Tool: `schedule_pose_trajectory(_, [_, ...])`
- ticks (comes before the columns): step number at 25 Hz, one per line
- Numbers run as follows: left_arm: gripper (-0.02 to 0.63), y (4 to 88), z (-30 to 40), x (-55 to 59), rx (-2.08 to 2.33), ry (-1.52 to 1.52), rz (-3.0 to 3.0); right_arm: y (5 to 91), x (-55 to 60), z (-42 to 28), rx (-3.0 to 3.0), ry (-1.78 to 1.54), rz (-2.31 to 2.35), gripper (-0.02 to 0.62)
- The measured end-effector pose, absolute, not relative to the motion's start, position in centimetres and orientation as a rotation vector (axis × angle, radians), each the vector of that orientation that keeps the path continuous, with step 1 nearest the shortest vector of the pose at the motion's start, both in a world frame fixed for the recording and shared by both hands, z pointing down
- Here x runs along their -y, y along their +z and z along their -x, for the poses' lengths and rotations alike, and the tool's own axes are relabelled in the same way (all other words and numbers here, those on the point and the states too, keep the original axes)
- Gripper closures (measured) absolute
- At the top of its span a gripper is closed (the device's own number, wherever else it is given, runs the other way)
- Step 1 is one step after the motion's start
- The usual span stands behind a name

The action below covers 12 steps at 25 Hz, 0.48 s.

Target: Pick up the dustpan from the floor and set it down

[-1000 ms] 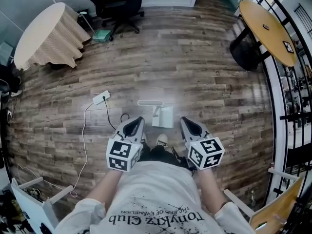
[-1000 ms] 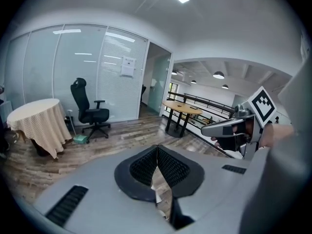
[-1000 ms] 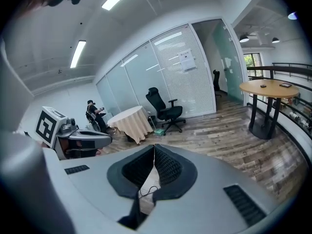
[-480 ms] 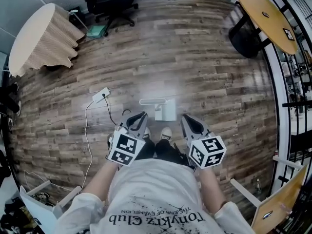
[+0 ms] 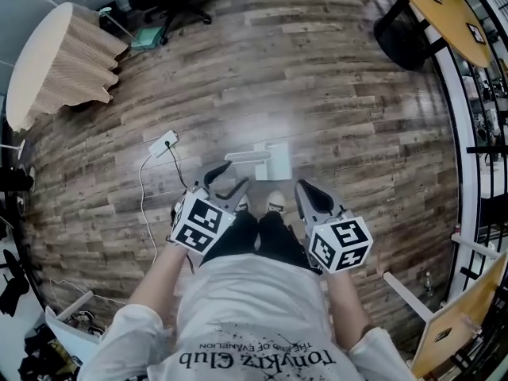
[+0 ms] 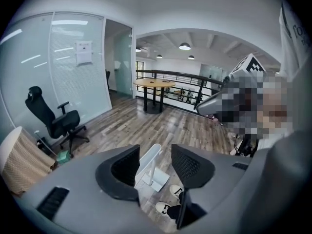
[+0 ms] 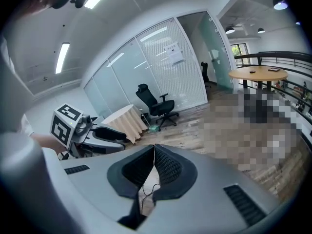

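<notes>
Dustpan (image 5: 266,161) stands on floor (image 5: 317,94) beyond left gripper's (image 5: 228,179) just-opened fingers (image 6: 124,167), nothing between them.

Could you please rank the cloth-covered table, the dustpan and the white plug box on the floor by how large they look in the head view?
1. cloth-covered table, by far the largest.
2. dustpan, much smaller.
3. white plug box, smallest, though not far behind the dustpan.

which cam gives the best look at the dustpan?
Head view: the whole dustpan lies unblocked on the wood floor. Left gripper view shows it closer, but its left edge is hidden. Right gripper view doesn't show it.
</notes>
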State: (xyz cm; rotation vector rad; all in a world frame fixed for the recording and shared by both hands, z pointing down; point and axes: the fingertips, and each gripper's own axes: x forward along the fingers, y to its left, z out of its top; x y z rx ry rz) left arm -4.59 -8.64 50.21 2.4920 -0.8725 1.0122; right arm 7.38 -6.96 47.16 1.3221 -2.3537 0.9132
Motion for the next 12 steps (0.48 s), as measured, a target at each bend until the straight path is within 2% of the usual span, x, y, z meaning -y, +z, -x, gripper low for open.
schedule_pose_trajectory(5, [0.340, 52.7, 4.8, 9.5, 0.783, 1.094, -2.455, 48.2, 7.2, -7.3, 2.337, 0.951, -1.323, 0.569])
schedule_pose_trajectory(12, [0.331, 55.7, 4.3, 12.0, 0.701, 1.258, -2.529, 49.9, 7.3, -7.6, 2.303, 1.001, -1.332, 0.569])
